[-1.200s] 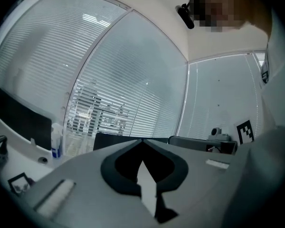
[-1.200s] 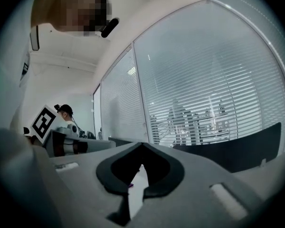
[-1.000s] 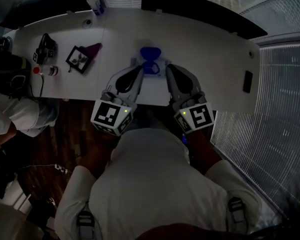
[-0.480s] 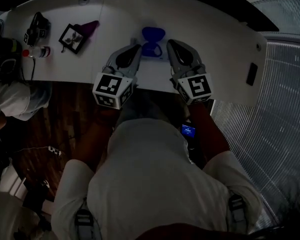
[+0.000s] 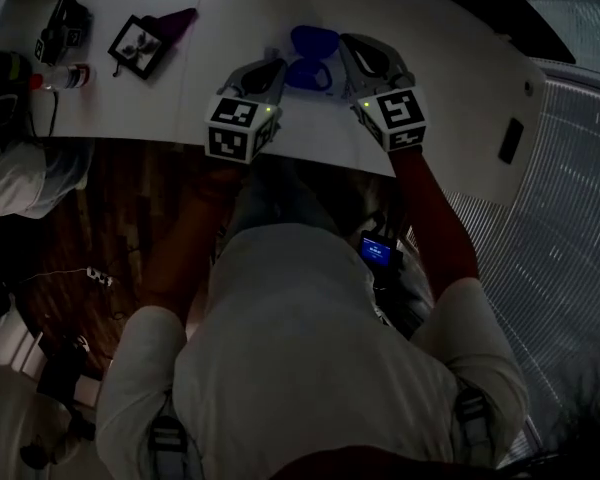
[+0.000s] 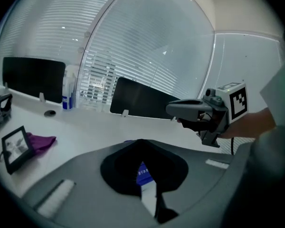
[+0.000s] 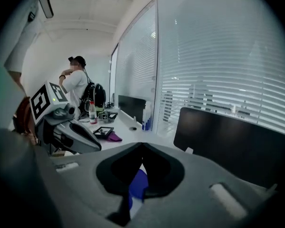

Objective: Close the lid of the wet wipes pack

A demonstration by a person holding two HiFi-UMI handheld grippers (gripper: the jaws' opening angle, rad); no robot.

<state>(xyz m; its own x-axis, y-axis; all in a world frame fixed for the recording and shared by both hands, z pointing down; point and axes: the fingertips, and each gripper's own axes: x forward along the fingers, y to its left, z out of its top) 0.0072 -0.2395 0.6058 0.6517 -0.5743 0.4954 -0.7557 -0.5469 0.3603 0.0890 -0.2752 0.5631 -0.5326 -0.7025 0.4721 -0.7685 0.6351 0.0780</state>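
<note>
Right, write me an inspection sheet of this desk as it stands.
Surface: white desk, lit dimly.
Job's things: wet wipes pack lies between the grippers, with its blue lid flipped open.
Clutter: framed picture, purple cloth, red-capped bottle, black device, spray bottle, dark phone-like slab.
Grippers: left gripper has its fingers together and holds nothing, at the pack's left. Right gripper is the same, at the pack's right.
Cables: one thin cable drops over the desk edge by the bottle.
Surroundings: window blinds, dark screens along the back edge, a second person at the far end.
</note>
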